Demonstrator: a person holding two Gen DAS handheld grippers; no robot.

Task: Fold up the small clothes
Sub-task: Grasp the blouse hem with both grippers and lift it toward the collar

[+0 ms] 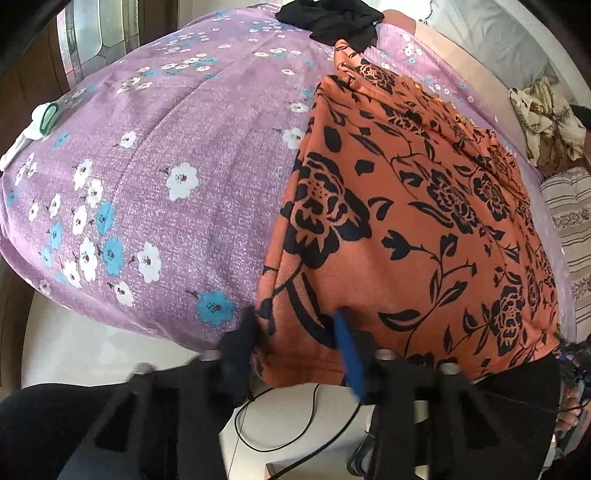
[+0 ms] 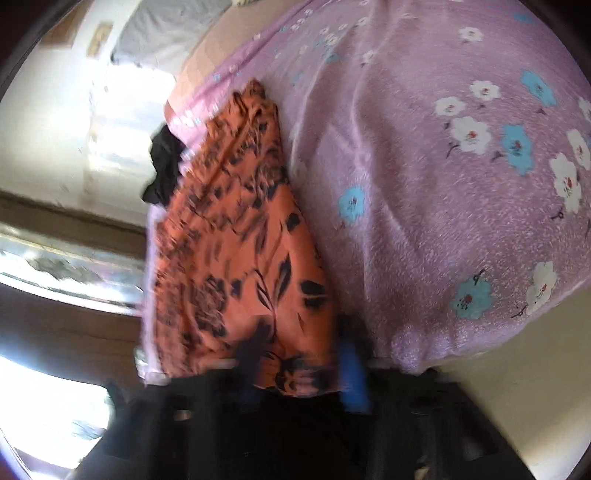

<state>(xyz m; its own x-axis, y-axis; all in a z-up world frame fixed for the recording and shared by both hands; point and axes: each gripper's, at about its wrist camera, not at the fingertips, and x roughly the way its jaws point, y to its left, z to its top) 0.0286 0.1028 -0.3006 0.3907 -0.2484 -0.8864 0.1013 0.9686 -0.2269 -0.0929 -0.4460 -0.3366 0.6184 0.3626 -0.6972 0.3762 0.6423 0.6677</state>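
At six o'clock in the left wrist view, the left gripper (image 1: 299,328) is straddling the near hem of the orange floral garment (image 1: 413,221), its jaws parted with cloth between them, though whether they are pinching it cannot be told. Nearest in the right wrist view, the right gripper (image 2: 303,354) is meeting the same garment's (image 2: 229,251) near edge; blur is hiding whether its jaws are clamping. Beyond the fingers, the garment is lying spread on the purple flowered bedspread (image 1: 177,155), running toward twelve o'clock. Farther on, a black garment (image 1: 332,18) is sitting bunched at its far end, touching it. Judging from this, a shallow bite is risking the hem slipping out, and lifting could drag the black piece or the bedspread along, spoiling the fold.
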